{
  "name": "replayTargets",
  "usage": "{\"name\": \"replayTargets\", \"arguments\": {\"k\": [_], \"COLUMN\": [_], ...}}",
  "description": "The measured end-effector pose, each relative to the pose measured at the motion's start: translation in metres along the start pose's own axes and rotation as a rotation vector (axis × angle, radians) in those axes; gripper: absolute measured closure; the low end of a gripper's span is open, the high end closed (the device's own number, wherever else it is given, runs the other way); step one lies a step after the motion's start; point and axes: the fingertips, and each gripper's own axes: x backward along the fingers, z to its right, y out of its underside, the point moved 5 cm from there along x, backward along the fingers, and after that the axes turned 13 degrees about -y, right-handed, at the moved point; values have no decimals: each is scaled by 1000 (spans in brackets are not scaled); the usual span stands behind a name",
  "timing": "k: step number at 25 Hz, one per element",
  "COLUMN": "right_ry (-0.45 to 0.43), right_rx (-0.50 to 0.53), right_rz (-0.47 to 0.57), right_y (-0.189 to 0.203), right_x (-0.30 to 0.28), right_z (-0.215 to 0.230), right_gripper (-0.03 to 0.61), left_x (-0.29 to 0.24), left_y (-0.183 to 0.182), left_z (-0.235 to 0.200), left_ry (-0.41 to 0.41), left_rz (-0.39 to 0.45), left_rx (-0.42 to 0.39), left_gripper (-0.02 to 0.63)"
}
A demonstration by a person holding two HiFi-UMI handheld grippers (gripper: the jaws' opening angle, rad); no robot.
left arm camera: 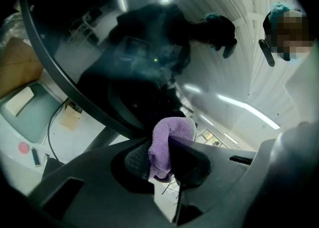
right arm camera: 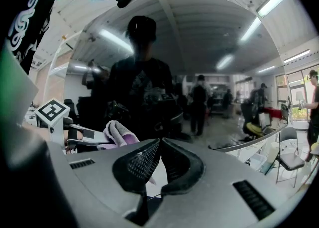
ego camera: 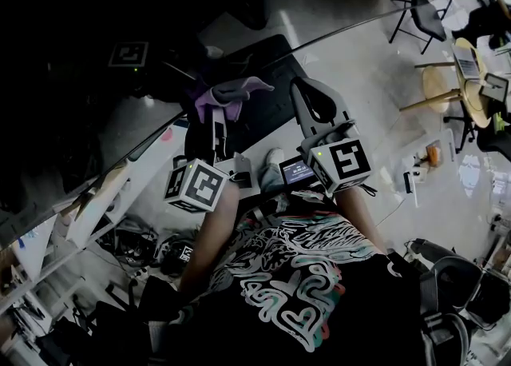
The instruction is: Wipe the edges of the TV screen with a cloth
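The dark, glossy TV screen (ego camera: 88, 13) fills the upper left of the head view; its edge (ego camera: 160, 131) runs diagonally up to the right. My left gripper (ego camera: 217, 123) is shut on a purple cloth (ego camera: 231, 93), which it holds up close to that edge. In the left gripper view the cloth (left arm camera: 172, 140) bulges out between the jaws of the left gripper (left arm camera: 167, 158), with the screen (left arm camera: 139, 62) just beyond. My right gripper (ego camera: 313, 99) hangs beside it to the right; its jaws (right arm camera: 158, 145) are shut with nothing between them. The cloth (right arm camera: 117, 133) also shows in the right gripper view at left.
Below the screen's edge are white shelves (ego camera: 96, 204) and a tangle of cables (ego camera: 136, 244). Folding chairs (ego camera: 423, 13) and a round wooden table (ego camera: 471, 77) stand far right. The right gripper view shows several people standing in the distance (right arm camera: 199, 102).
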Motion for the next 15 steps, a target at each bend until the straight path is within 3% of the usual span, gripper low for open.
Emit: {"name": "replayTargets", "arguments": {"k": [15], "right_ry": [-45], "right_rx": [-7], "right_rz": [6], "right_y": [1], "right_x": [-3], "right_z": [25], "right_gripper": [546], "left_x": [-9], "left_y": [7], "left_z": [10], "left_ry": [-35], "left_rz": [32], "left_rx": [9], "left_gripper": [551]}}
